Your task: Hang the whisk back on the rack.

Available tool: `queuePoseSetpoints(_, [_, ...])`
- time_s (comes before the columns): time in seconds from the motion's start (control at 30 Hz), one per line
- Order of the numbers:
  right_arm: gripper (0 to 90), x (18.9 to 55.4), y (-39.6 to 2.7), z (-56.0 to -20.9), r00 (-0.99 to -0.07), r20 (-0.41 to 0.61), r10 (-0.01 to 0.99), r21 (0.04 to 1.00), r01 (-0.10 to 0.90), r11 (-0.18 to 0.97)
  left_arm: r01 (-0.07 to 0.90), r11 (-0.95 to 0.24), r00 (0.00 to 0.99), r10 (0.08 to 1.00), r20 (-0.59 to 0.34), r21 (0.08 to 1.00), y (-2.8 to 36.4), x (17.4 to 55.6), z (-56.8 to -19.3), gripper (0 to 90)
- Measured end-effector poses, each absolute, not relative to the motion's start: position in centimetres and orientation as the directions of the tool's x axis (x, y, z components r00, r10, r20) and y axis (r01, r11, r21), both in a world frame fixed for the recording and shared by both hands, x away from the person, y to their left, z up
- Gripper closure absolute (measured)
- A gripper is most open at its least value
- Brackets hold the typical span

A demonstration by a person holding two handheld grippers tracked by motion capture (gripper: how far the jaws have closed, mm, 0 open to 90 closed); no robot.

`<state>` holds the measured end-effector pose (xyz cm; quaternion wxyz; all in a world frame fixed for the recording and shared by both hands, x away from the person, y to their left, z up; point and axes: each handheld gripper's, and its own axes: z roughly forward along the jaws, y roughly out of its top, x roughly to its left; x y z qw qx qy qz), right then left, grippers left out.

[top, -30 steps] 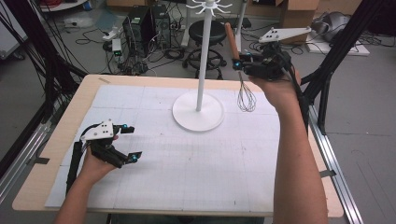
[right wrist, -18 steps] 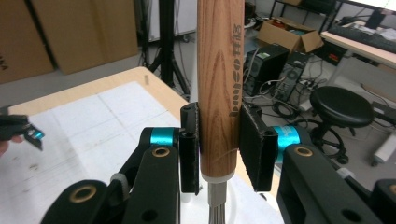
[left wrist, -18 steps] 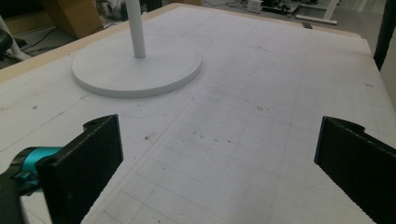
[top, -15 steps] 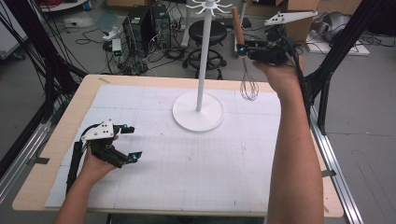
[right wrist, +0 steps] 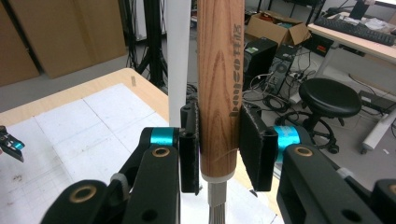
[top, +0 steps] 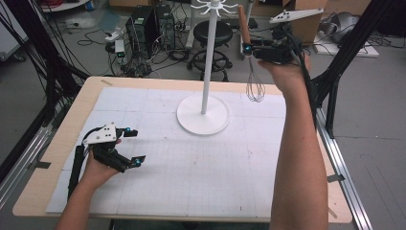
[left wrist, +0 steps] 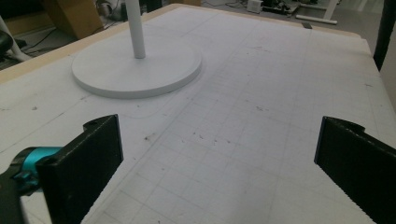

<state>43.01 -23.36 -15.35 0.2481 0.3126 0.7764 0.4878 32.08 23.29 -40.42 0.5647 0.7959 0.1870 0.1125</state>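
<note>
**Whisk held aloft beside the hanging stand**

Table [top: 57,143]: pale wooden top covered with a white gridded mat, seen whole in the high view; the left gripper view shows the mat's faint scuffs and smudges up close.

Stand [top: 205,72]: white pole on a round white base, set toward the far middle of the mat. The high view takes in its hooked crown at the top; the left gripper view gives the base [left wrist: 137,65] and lower pole alone; the right gripper view gives a strip of the pole just behind the whisk handle.

Whisk [top: 255,86]: wooden handle upright, wire loops hanging downward, raised clear of the table at the far right, near the stand's upper pole. The right gripper view reveals wood grain and dark printed lettering on the handle [right wrist: 218,93], plus the metal collar below it.

Right gripper [top: 249,49]: jaws clamped on the handle's lower part, pads pressing both sides.

Left gripper [top: 131,146]: low over the mat's near left, jaws spread wide, nothing between them.
</note>
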Motion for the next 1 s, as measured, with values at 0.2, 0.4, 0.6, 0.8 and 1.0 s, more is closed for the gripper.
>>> queuePoseSetpoints(0.2, [70.6, 43.0, -23.0, -15.3, -0.687, -0.081, 0.722, 0.913, 0.240, 0.331, 0.170, -0.293, 0.905, 0.425, -0.031, 0.941, 23.3, 32.1, -40.4, 1.7])
queuePoseSetpoints(0.4, [70.6, 43.1, -22.3, -15.4, -0.688, -0.094, 0.720, 0.907, 0.239, 0.347, 0.172, -0.290, 0.904, 0.426, -0.034, 0.941, 23.2, 32.0, -40.4, 1.7])
queuePoseSetpoints(0.6, [70.6, 43.4, -21.9, -15.6, -0.690, -0.095, 0.717, 0.904, 0.241, 0.352, 0.171, -0.287, 0.904, 0.426, -0.034, 0.943, 23.4, 32.1, -40.4, 1.7])
queuePoseSetpoints(0.8, [70.6, 43.6, -21.9, -15.6, -0.685, -0.093, 0.722, 0.901, 0.251, 0.355, 0.173, -0.291, 0.905, 0.423, -0.035, 0.941, 23.3, 32.1, -40.4, 1.7])
queuePoseSetpoints(1.0, [70.7, 44.0, -21.8, -15.6, -0.672, -0.092, 0.735, 0.896, 0.267, 0.355, 0.171, -0.290, 0.904, 0.425, -0.034, 0.942, 23.3, 32.1, -40.4, 1.7])
